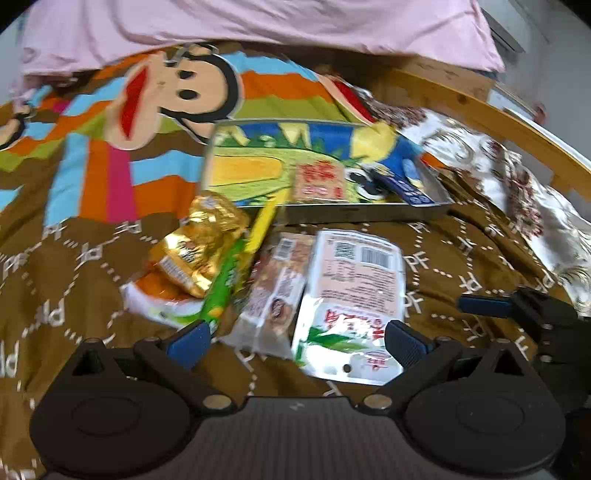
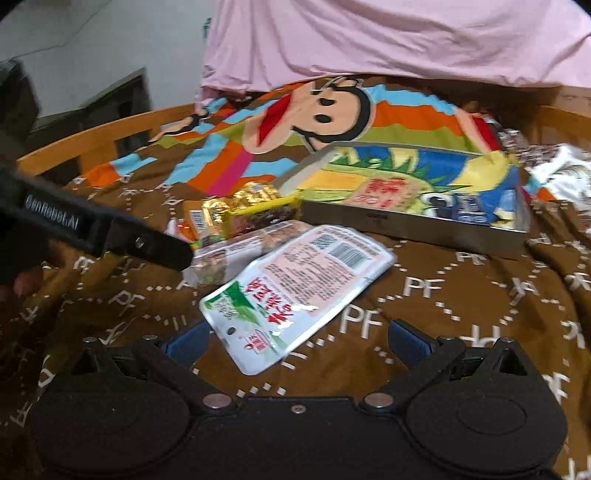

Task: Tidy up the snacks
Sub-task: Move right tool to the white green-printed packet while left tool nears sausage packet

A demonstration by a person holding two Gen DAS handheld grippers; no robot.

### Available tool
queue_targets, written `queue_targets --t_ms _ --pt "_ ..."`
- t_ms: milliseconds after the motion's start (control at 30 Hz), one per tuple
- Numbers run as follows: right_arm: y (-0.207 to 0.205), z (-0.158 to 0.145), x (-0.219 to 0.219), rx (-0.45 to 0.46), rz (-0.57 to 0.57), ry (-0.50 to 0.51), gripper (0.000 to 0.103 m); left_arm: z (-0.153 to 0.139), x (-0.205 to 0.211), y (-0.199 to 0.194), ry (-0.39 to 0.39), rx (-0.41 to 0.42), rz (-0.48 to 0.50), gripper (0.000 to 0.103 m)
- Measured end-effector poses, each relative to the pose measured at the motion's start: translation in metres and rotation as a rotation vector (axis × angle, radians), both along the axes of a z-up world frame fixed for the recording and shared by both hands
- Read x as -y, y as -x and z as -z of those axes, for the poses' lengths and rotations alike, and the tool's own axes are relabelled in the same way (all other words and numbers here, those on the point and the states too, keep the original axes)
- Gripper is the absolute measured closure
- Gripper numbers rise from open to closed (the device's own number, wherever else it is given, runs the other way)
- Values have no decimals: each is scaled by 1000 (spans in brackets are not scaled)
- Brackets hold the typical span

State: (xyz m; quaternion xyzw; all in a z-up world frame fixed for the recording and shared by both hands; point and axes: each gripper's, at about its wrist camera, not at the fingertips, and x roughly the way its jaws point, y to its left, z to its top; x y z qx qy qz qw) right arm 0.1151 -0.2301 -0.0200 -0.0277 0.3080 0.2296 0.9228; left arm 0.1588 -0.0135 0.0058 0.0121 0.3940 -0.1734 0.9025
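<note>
A metal tray (image 1: pixel 365 213) (image 2: pixel 406 227) with a cartoon-printed bottom lies on the brown blanket, holding a pink packet (image 1: pixel 319 182) (image 2: pixel 384 194) and a blue packet (image 1: pixel 402 184) (image 2: pixel 469 208). In front of it lies a heap of snacks: a white-pink pouch (image 1: pixel 354 295) (image 2: pixel 295 291), a clear-wrapped nut bar (image 1: pixel 275 295) (image 2: pixel 236 251), a green-yellow stick (image 1: pixel 236 273), a gold packet (image 1: pixel 199 247) (image 2: pixel 236 201) and an orange-white pack (image 1: pixel 159 299). My left gripper (image 1: pixel 295 341) is open over the pouch's near end. My right gripper (image 2: pixel 297 341) is open just short of the pouch.
A pink sheet (image 1: pixel 258 29) (image 2: pixel 406 40) covers the far end of the bed. A wooden bed rail (image 1: pixel 498 129) (image 2: pixel 92 140) runs along the side. A white patterned cloth (image 1: pixel 517 192) lies right of the tray. The other gripper's body (image 2: pixel 92 232) shows at the left.
</note>
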Motion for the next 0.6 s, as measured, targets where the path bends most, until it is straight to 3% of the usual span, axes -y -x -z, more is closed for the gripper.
queue_targets --t_ms 133,267,433,600 --pt "-20 8 3 -55 -93 -56 1 -17 13 -30 -49 -108 124 1" --pt "-38 12 1 -82 -149 -97 1 -32 31 -54 -95 -158 248 1" --pt "-56 18 4 -130 -186 -133 1 -22 39 -73 -49 -200 342 1" --pt "-64 25 11 -166 -190 -185 1 4 30 -96 28 -312 318 1"
